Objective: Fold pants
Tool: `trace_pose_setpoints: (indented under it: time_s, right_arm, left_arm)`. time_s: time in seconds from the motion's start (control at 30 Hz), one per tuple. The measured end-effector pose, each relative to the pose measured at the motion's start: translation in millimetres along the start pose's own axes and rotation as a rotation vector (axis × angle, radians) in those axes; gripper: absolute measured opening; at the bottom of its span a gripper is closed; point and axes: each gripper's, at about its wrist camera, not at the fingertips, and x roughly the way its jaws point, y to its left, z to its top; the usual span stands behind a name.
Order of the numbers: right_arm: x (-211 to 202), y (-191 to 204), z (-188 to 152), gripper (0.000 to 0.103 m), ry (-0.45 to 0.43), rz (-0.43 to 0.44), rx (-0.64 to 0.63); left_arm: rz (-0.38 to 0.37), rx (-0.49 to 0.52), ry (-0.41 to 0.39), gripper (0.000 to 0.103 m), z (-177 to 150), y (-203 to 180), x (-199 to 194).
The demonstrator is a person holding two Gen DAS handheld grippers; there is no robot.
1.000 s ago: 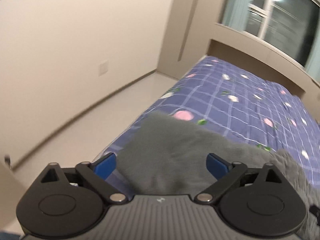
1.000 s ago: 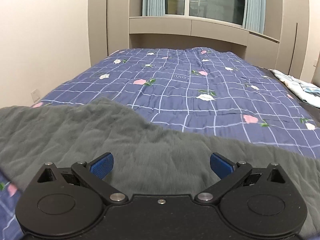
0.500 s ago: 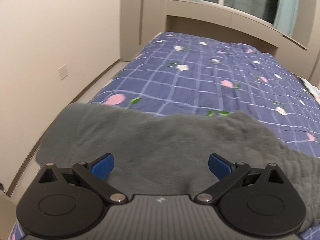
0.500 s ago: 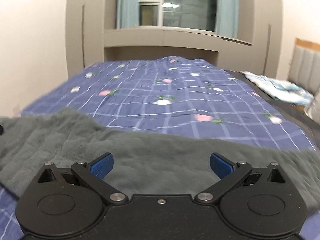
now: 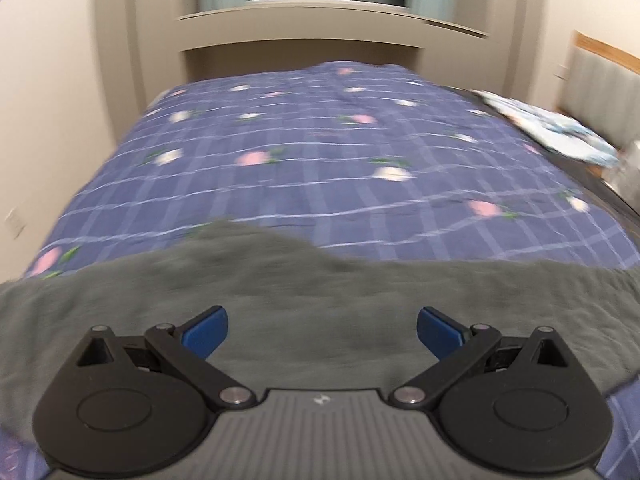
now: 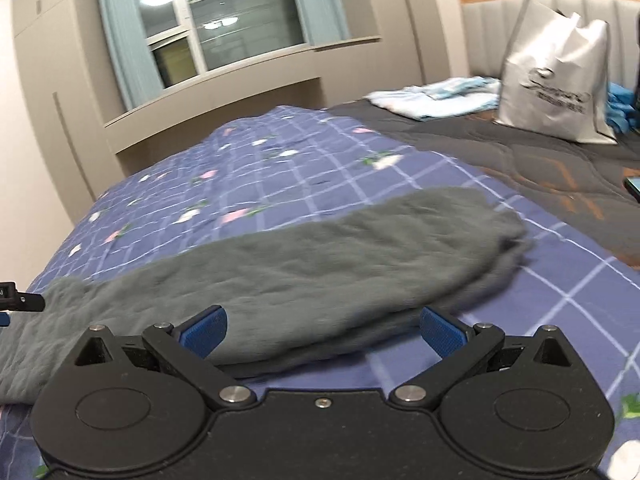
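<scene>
Currently both the left gripper (image 5: 320,326) and right gripper (image 6: 322,326) stand apart, empty, above grey pants (image 6: 304,256) lying across lower frame on the bed (image 6: 320,168). Risk: pinching quilt with fabric.

bedroom | bed (image 5: 320,168) with quilt | curtained window (image 6: 224,28)

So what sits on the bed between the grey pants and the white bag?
In the right wrist view, only bedding: purple checked quilt, then dark grey quilt, between pants and bag.
</scene>
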Motion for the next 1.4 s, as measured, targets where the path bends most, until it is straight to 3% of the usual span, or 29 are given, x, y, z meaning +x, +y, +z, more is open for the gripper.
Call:
trace_pose_setpoints:
  time_s: [0.2, 0.4, 0.57, 0.73, 1.0, 1.03, 1.13, 1.27, 1.4]
  right_arm:
    - [8.4, -36.3, 1.6, 0.103, 0.027, 0.004, 0.045]
    - [15.0, -62.5, 2.0, 0.103, 0.036, 0.008, 0.101]
    - [25.0, -74.8, 11.5, 0.103, 0.034, 0.013, 0.165]
    - [33.8, -93.5, 17.2, 0.103, 0.021, 0.031, 0.339]
    - [39.8, -102.0, 18.3, 0.102, -0.039, -0.003, 0.495]
    - [40.7, -100.6, 18.4, 0.101, -0.046, -0.018, 0.499]
    - [43.0, -95.4, 20.2, 0.083, -0.064, -0.075, 0.512]
    - [44.4, -95.2, 20.8, 0.071, -0.079, -0.117, 0.541]
    - [45.7, -98.1, 18.3, 0.05, -0.075, -0.163, 0.541]
  left_arm:
    - [-0.1, 0.14, -0.005, 0.103, -7.7, -78.1, 16.1]
    - [-0.157, 0.239, -0.008, 0.103, -20.2, -118.6, 27.5]
    - [-0.123, 0.289, 0.059, 0.103, -34.4, -126.5, 44.8]
    - [-0.148, 0.242, 0.077, 0.103, -35.8, -114.5, 46.8]
    - [-0.141, 0.242, 0.075, 0.103, -36.8, -114.4, 48.7]
    - [-0.141, 0.241, 0.077, 0.103, -36.2, -114.6, 49.0]
    - [-0.152, 0.222, 0.081, 0.103, -30.8, -111.4, 46.2]
    - [-0.219, 0.156, 0.022, 0.103, -19.7, -104.4, 36.7]
    - [-0.243, 0.166, 0.058, 0.103, -14.0, -111.0, 43.7]
